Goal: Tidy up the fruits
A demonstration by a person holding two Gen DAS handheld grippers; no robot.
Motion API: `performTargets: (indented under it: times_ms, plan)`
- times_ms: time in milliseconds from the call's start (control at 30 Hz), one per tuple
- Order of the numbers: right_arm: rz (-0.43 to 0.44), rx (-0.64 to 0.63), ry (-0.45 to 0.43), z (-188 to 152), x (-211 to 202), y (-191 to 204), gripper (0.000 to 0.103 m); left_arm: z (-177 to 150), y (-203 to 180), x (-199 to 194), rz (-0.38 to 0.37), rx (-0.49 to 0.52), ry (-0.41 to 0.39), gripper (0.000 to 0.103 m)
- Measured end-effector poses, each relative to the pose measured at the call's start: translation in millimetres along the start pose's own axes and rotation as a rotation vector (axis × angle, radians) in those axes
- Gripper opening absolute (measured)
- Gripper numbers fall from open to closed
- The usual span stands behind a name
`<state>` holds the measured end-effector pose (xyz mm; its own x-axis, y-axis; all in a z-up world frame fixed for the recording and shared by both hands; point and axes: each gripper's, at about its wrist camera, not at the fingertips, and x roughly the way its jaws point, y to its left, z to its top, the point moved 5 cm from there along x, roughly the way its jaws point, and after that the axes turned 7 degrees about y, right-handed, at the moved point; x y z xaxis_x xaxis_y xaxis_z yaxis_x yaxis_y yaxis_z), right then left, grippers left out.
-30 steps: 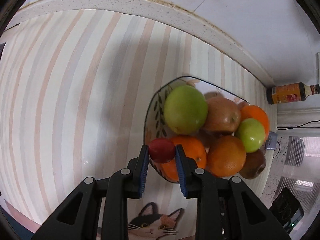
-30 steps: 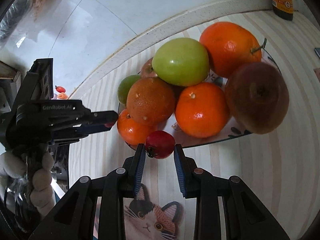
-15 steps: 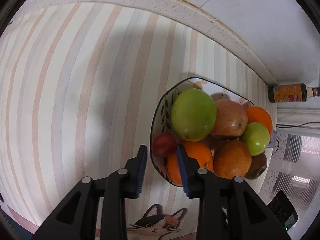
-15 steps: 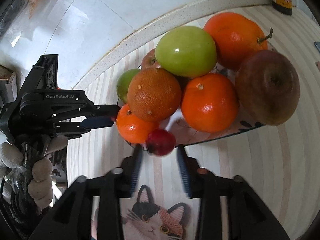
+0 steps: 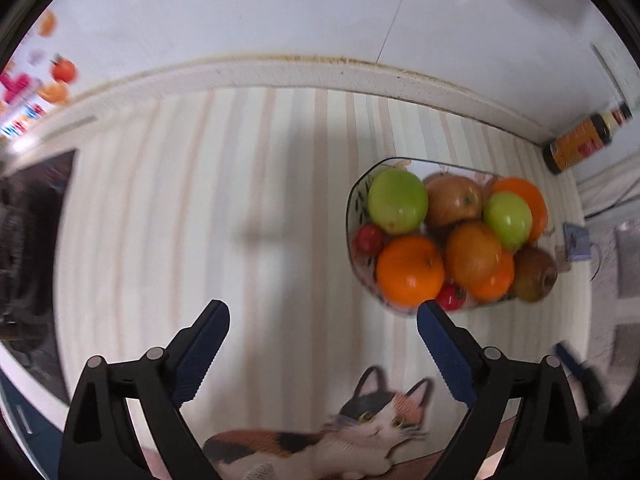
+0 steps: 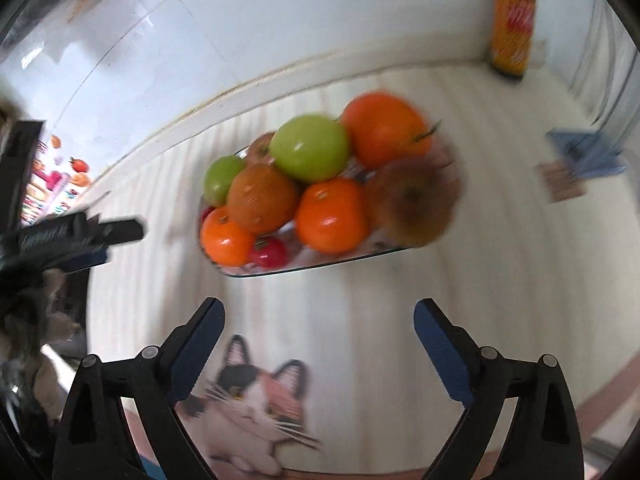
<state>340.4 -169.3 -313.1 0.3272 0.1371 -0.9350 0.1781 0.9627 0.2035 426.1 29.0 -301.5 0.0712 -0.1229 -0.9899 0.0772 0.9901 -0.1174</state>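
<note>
**Fruit piled in the dish, both grippers empty**

Striped cloth (image 5: 248, 208) covers the counter below a white tiled wall. Toward its back right corner, the glass dish (image 6: 320, 266) holds green apples (image 5: 397, 201), oranges (image 5: 410, 271), a brown pear (image 6: 412, 200) and two small red fruits (image 6: 269, 253). The left gripper (image 5: 322, 320) and right gripper (image 6: 318, 316) have jaws spread wide, holding nothing, near the cloth's front edge. A sauce bottle (image 6: 513, 26) stands by the wall.

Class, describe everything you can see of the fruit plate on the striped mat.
The plate is a shallow, angular dish with a dark rim and leaf-patterned pale inside, apparently ceramic. It sits flat on the striped mat, near the back ledge. It is heaped with oranges, green apples, brownish fruits and two small red fruits at its edges. Neither gripper touches it.
</note>
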Motion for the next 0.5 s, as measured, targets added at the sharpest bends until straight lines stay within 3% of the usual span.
performTargets:
  times_ms: [167,500]
  plan:
    - [-0.075,-0.024,-0.064,-4.0,-42.9,-4.9,0.098,-41.0,-13.3,-40.8,0.053,0.042,-0.095,0.096]
    - [-0.084,-0.079,-0.161,-38.7,-140.1,-17.5,0.098,-107.3,-51.0,-104.4,0.077,0.037,-0.232,0.096]
